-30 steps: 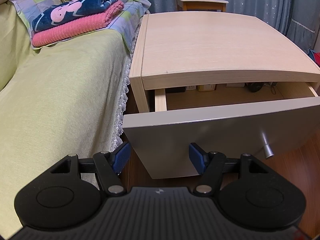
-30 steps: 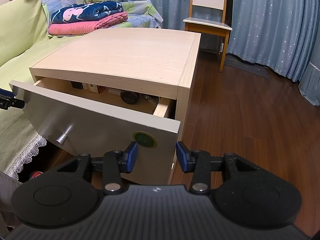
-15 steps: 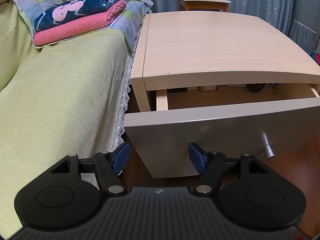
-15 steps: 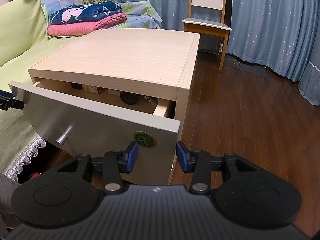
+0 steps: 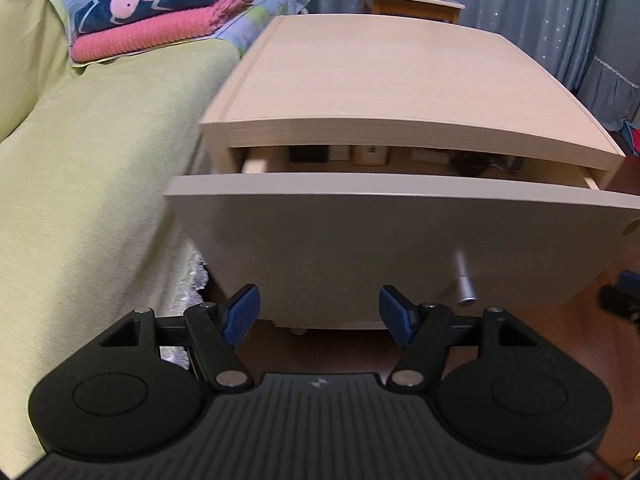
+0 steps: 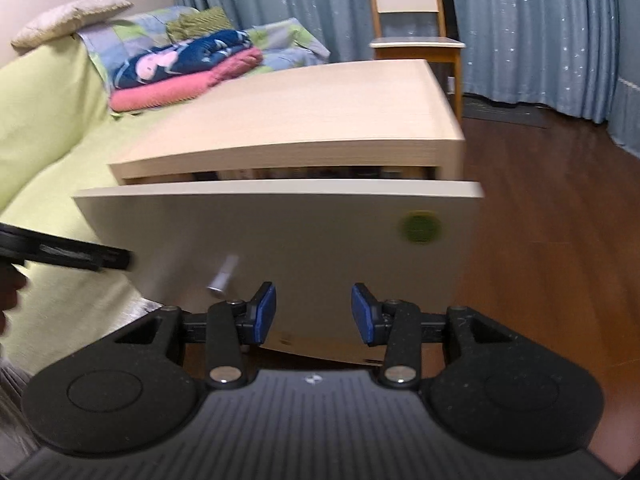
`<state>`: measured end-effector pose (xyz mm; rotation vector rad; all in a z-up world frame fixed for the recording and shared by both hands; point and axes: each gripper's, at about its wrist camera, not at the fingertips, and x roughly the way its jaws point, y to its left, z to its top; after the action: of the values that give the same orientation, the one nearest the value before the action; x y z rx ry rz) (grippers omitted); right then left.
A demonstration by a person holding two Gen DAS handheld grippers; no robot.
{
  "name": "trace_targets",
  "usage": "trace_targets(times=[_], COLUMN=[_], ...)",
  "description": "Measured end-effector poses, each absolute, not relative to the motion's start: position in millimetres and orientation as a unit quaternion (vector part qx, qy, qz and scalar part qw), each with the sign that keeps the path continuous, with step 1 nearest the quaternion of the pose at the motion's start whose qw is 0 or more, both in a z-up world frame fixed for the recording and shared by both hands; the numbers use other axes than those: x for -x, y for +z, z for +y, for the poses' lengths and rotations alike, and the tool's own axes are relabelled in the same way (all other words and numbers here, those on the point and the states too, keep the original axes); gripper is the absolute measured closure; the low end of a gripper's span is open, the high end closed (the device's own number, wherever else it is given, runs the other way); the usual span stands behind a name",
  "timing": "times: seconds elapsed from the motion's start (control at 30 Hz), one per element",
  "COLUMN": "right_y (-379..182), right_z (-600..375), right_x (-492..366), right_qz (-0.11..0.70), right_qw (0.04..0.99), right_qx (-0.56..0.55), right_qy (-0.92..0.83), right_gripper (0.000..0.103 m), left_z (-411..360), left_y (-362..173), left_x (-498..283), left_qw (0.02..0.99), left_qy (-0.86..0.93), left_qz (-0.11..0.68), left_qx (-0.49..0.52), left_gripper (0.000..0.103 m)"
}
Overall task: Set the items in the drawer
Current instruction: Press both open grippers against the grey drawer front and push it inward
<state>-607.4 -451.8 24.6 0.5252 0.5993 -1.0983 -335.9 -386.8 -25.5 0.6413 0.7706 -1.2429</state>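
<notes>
The light-wood nightstand (image 5: pixel 380 80) has its drawer (image 5: pixel 400 240) pulled out, with a grey front and a metal knob (image 5: pixel 464 280). Several small boxes and dark items (image 5: pixel 372 155) lie at the back of the drawer. My left gripper (image 5: pixel 319 310) is open and empty, low in front of the drawer's left half. My right gripper (image 6: pixel 313 312) is open and empty, facing the drawer front (image 6: pixel 300 248) just right of the knob (image 6: pixel 222 276). The left gripper (image 6: pixel 72 254) shows as a dark blur at the left of the right wrist view.
A sofa with a green cover (image 5: pixel 88 184) stands left of the nightstand, with folded pink and navy blankets (image 5: pixel 160 20) on it. A wooden chair (image 6: pixel 412 24) and blue curtains (image 6: pixel 540 28) are behind. Dark wood floor (image 6: pixel 552 220) spreads to the right.
Both grippers dropped lower and swung round to face the drawer front more squarely. The view is motion-blurred. Both stay open and empty.
</notes>
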Motion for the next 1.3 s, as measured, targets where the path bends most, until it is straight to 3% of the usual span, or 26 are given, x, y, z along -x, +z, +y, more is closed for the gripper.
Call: trace_targets(times=[0.83,1.3], right_y=[-7.6,1.6], right_z=[-447.8,-445.8], right_x=[537.8,538.4], right_qz=[0.236,0.229], right_qw=[0.786,0.783], right_qx=[-0.227,-0.226], right_qy=[-0.524,-0.532], right_gripper=[0.065,0.066], left_z=[-401.3,-405.5], left_y=[-54.2,-54.2], left_x=[350.9,351.0], left_qw=[0.720,0.721], left_qy=[-0.561,-0.560], left_qz=[0.317,0.315], left_qx=[-0.258,-0.258], left_gripper=[0.036,0.035])
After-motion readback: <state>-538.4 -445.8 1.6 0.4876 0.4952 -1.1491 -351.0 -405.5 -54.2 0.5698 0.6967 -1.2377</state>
